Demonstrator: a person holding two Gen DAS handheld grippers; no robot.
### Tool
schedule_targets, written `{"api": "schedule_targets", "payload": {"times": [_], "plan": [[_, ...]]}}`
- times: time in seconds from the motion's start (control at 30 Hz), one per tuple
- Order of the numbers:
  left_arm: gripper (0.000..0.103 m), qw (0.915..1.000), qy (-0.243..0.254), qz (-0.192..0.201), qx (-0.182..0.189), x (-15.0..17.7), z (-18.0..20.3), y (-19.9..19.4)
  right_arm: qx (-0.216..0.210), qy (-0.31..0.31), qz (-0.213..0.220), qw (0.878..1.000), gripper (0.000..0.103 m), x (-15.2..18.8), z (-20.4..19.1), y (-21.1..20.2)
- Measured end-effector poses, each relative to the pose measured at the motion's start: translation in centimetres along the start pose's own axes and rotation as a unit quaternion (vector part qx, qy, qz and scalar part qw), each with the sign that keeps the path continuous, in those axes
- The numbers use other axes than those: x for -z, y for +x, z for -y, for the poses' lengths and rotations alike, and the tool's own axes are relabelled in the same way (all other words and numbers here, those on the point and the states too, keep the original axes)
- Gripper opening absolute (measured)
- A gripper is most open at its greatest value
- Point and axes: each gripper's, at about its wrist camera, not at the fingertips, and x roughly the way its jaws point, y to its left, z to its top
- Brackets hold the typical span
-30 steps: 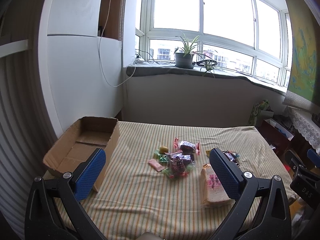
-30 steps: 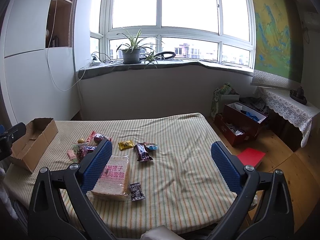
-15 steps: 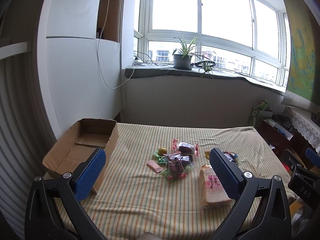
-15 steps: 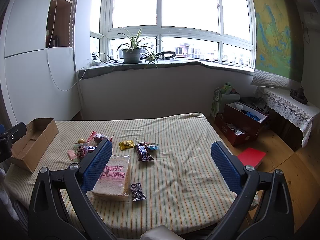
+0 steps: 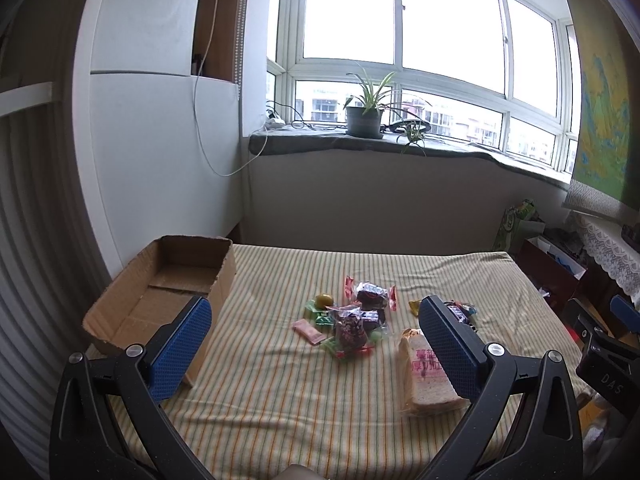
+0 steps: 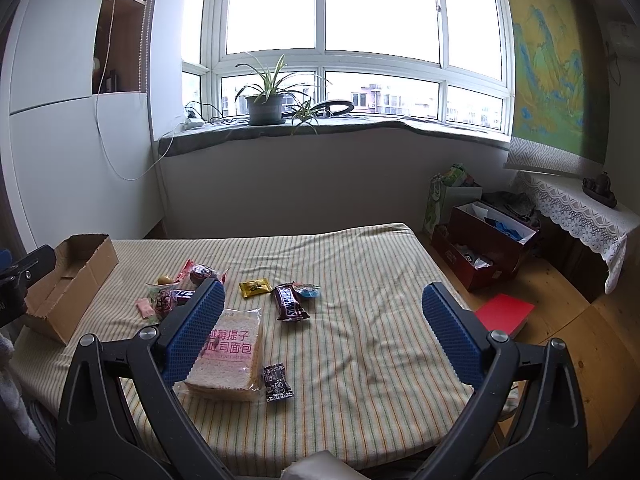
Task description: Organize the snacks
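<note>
- Brown cardboard box [image 5: 160, 296] in the left wrist view, open top up, sitting at the left edge of the striped bed [image 5: 280, 392]. It looks to be where the snacks are meant to go, and there's nothing in it that I can see.
- The left gripper [image 5: 316, 350] hangs above the near edge of the bed, blue pads wide apart, nothing between them. It's lined up between the box and the snack pile [image 5: 348, 316], so I'd say it's choosing a first pick.
- That pile is a loose cluster mid-bed: small wrapped sweets, a pink wafer packet [image 5: 308, 331], a little yellow-green fruit [image 5: 324, 300]. The bread bag [image 5: 424, 376] lies flat just right of it, partly behind the right pad.
- Over to the right wrist view: the right gripper [image 6: 322, 330] is also spread open and empty, held back over the bed's near side.
- Below it, the bread bag [image 6: 230, 356] lies with a small dark packet [image 6: 278, 382] touching its right edge. Farther on are a brown chocolate bar [image 6: 290, 302] and a yellow packet [image 6: 255, 287], apart from the main pile.
- The box [image 6: 70, 276] is far left here, well away from this gripper, so the scattered right-hand pieces seem its job, though carrying them across is a long reach.
- No snack is lifted yet; sorting hasn't begun.
</note>
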Motion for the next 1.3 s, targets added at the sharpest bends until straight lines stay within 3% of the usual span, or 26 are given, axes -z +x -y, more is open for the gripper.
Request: {"api": "schedule_targets", "payload": {"times": [0.47,0.87,0.97,1.13,1.2,1.3], "plan": [[0.103,0.9999,0.013,0.004,0.002,-0.2,0.6,0.4,-0.003,0.003,0.0,1.0,0.101,0.1,0.1,0.2],[0.103,0.9995,0.026,-0.006,0.018,0.0,0.5,3.0,-0.017,0.0,-0.023,1.0,0.101,0.6,0.3,3.1],[0.103,0.9973,0.015,-0.005,0.072,0.4,-0.3,3.9,-0.062,0.014,-0.038,0.997,0.101,1.1,0.9,4.1],[0.101,0.9903,-0.003,-0.065,0.123,1.3,-0.6,7.9,-0.103,0.031,-0.096,0.99,0.101,2.0,1.3,7.0],[0.09,0.9856,0.003,-0.096,0.139,2.1,0.0,9.5,-0.113,0.031,-0.12,0.986,0.101,2.4,1.0,8.2],[0.077,0.9747,0.006,-0.133,0.179,3.7,0.9,11.0,-0.137,0.031,-0.158,0.977,0.088,3.3,0.4,10.1]]}}
